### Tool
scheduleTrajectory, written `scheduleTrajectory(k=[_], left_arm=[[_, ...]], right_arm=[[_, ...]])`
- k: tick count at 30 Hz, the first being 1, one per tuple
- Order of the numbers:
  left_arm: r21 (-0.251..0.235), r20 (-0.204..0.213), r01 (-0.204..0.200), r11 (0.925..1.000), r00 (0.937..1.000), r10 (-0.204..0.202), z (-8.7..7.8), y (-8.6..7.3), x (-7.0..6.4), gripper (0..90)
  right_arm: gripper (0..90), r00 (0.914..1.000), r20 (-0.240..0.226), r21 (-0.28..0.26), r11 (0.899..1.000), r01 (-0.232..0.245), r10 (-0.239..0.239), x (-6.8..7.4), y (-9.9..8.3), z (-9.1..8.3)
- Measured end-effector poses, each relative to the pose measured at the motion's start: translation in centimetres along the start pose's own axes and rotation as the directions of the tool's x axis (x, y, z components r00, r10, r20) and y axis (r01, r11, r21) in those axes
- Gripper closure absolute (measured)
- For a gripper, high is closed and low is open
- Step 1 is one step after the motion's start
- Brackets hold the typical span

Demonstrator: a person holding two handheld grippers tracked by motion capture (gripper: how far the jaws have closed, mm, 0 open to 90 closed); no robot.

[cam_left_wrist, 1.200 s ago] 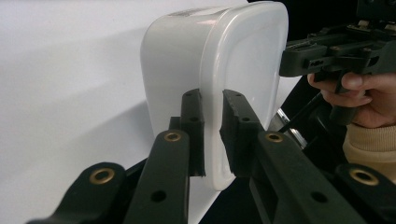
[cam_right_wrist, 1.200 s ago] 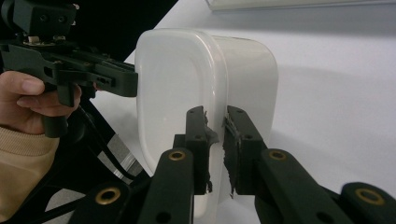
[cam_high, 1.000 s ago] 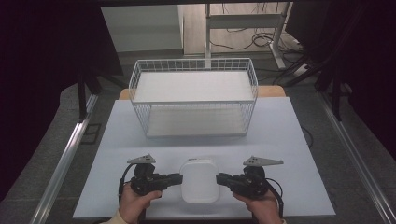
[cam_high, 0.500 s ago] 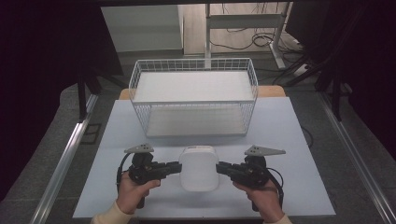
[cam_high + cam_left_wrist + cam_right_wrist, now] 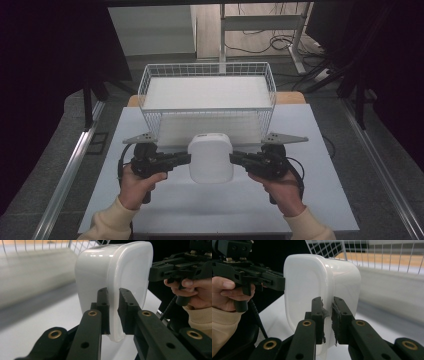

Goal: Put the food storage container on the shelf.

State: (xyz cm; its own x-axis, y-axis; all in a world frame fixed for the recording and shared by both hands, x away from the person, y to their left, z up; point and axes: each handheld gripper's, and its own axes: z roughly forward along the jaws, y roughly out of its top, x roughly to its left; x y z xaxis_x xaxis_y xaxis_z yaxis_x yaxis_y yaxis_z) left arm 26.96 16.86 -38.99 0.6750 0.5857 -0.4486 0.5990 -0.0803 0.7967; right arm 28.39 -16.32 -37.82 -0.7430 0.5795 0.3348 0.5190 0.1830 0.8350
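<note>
My left tongs (image 5: 184,159) and right tongs (image 5: 236,158) each pinch the white box's (image 5: 210,159) rim. I should lift both evenly toward the basket (image 5: 207,89) ahead.

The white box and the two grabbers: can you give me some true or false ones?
1. Both grippers, left gripper and right gripper, pinch the white box by its rim. True.
2. The white box sits inside the wire basket. False: it is held in front of the basket.
3. The wire basket is full of toys. False: nothing lies in it.
4. The grippers hold opposite sides of the box. True.
</note>
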Motion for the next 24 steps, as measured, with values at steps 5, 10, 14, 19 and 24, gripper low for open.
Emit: scheduleTrajectory(k=[5,10,14,19,24], left_arm=[[-0.02,-0.002,-0.021,0.9996,0.9998,0.021,-0.4,1.8,0.0,79.9],[-0.029,-0.005,-0.033,0.999,0.9994,0.033,-0.6,3.3,0.2,79.9],[-0.032,-0.013,-0.042,0.9986,0.9991,0.041,-0.6,4.5,0.4,80.0],[-0.03,-0.018,-0.05,0.9983,0.9986,0.049,-0.5,5.8,0.7,80.1],[-0.035,-0.016,-0.063,0.9974,0.9979,0.062,-0.5,7.1,0.9,80.2]], right_arm=[[80.0,0.9997,0.002,-0.016,1.0,0.026,-0.026,0.1,2.0,-0.2],[80.0,0.9991,-0.006,-0.029,0.999,0.041,-0.041,-0.3,3.6,-0.2],[80.0,0.9986,-0.007,-0.039,0.998,0.052,-0.053,-0.9,4.6,-0.1],[80.0,0.9987,-0.005,-0.049,0.998,0.051,-0.051,-1.3,5.7,0.1],[79.9,0.9987,-0.003,-0.051,0.997,0.05,-0.05,-1.8,6.8,0.2]])
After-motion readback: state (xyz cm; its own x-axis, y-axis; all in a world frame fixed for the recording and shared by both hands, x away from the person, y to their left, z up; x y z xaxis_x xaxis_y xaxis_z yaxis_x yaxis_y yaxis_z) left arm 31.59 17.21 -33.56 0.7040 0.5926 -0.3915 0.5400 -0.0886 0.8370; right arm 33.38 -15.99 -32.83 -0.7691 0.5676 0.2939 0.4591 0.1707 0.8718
